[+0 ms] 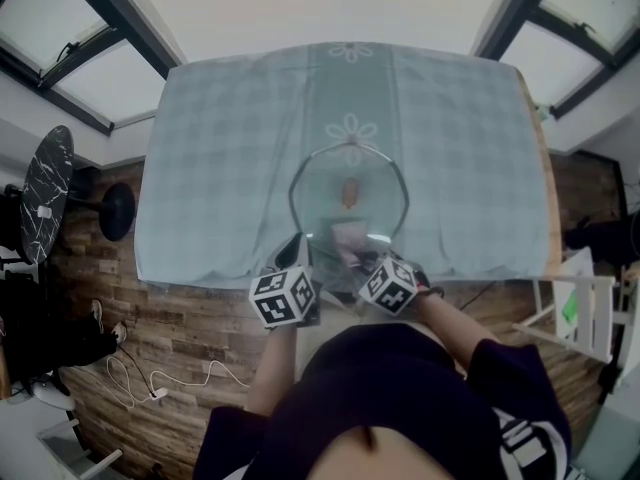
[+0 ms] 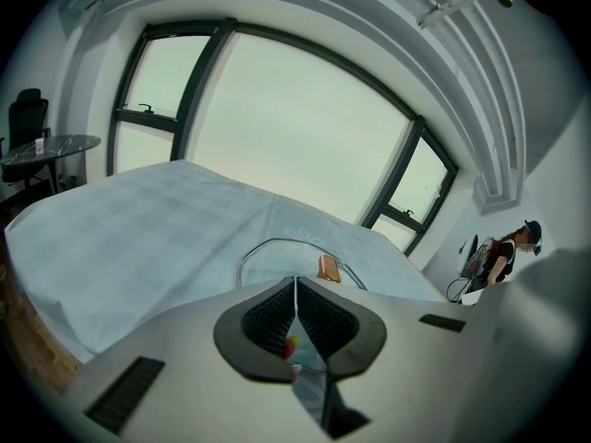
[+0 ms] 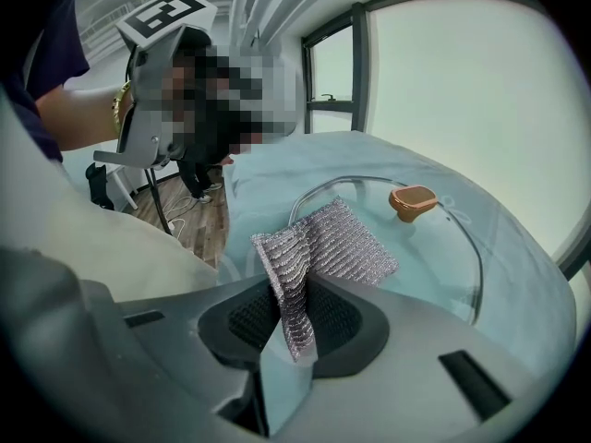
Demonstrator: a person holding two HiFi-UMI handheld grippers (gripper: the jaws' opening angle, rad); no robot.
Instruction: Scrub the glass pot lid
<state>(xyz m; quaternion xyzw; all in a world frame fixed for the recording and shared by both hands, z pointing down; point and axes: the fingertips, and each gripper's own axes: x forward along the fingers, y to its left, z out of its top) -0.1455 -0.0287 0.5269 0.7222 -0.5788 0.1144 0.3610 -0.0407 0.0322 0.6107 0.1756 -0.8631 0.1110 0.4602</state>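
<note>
The glass pot lid (image 1: 378, 180) lies on the pale checked tablecloth (image 1: 220, 168), its brown knob (image 1: 349, 193) at the centre. My left gripper (image 1: 300, 250) is at the lid's near-left rim; in the left gripper view it (image 2: 295, 284) is shut, with the thin rim (image 2: 277, 243) running in between the pads. My right gripper (image 1: 357, 258) is shut on a silver-grey mesh scrub cloth (image 3: 337, 243). The cloth's free end rests on the glass (image 3: 434, 266), short of the knob (image 3: 412, 199). In the right gripper view the jaws (image 3: 294, 289) pinch one folded corner.
The table's near edge (image 1: 300, 280) is just under both grippers, with wood floor and cables (image 1: 150, 380) below. A black round side table (image 1: 47, 193) and stool (image 1: 117, 211) stand at the left, a white chair (image 1: 585, 313) at the right. Windows surround the table.
</note>
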